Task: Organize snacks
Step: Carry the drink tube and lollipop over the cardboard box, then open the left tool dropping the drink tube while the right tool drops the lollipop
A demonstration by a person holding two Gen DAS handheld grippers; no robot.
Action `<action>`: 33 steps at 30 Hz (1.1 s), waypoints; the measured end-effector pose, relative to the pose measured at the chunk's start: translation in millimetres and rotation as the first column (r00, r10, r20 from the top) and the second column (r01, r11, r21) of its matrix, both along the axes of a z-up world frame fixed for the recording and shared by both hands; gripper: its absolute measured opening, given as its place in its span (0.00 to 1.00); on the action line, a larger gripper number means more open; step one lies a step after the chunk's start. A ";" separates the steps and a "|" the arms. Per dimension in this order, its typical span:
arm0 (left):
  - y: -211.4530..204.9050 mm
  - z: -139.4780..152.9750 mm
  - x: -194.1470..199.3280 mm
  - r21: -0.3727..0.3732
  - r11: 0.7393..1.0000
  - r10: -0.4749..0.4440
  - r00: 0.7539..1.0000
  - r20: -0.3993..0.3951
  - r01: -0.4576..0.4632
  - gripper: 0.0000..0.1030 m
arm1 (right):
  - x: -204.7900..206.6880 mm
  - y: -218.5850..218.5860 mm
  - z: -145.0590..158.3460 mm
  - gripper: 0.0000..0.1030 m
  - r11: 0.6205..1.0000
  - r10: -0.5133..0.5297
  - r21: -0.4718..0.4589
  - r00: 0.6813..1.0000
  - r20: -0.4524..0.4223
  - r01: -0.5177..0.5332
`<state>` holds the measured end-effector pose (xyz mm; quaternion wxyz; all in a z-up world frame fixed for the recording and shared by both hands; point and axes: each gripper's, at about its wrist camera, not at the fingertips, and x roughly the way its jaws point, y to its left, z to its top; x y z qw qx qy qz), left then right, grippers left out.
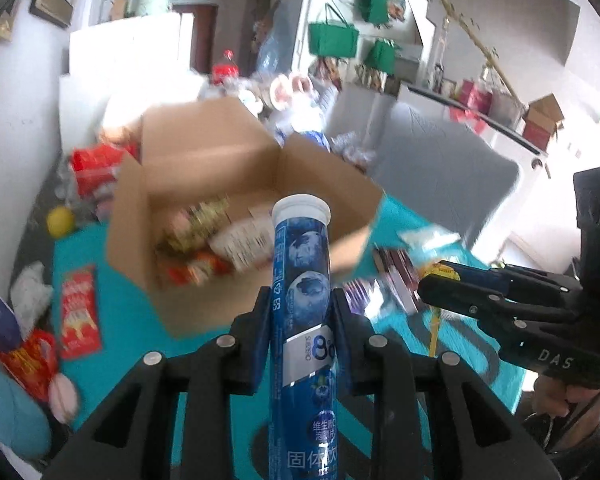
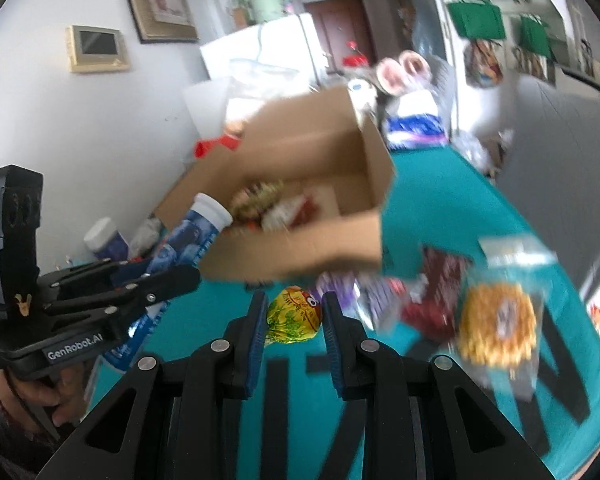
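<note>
Clamped between the left gripper's [image 1: 300, 312] jaws: tall blue blueberry-printed tube with white cap [image 1: 301, 280], pointing toward the open brown cardboard box [image 1: 204, 184]. Pinched in the right gripper [image 2: 294, 318]: yellow-green foil-wrapped snack [image 2: 294, 314]. Inside the box, blurred mixed snack packets [image 1: 216, 240]. Underneath, teal tablecloth [image 2: 440, 216].

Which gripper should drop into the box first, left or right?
Left, probably. The left gripper holds the blue tube, whose cap already reaches the cardboard box. The right gripper holds a yellow snack lower, short of the box's near wall.
</note>
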<state>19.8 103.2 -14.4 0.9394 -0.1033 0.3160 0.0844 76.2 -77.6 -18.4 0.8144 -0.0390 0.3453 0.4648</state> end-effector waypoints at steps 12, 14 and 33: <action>53.5 31.0 38.5 0.047 0.995 0.078 0.992 0.094 -0.083 0.27 | 47.1 76.2 39.9 0.26 0.995 0.090 0.042 0.993 0.078 -0.094; 63.0 29.6 50.9 0.061 0.993 0.091 0.992 0.090 -0.097 0.27 | 59.8 87.5 38.6 0.26 0.995 0.087 0.037 0.993 0.085 -0.090; 79.9 -27.3 107.5 0.109 0.991 0.087 0.994 -0.059 -0.080 0.27 | 108.9 131.5 -21.2 0.47 0.989 0.059 -0.137 0.997 0.055 -0.051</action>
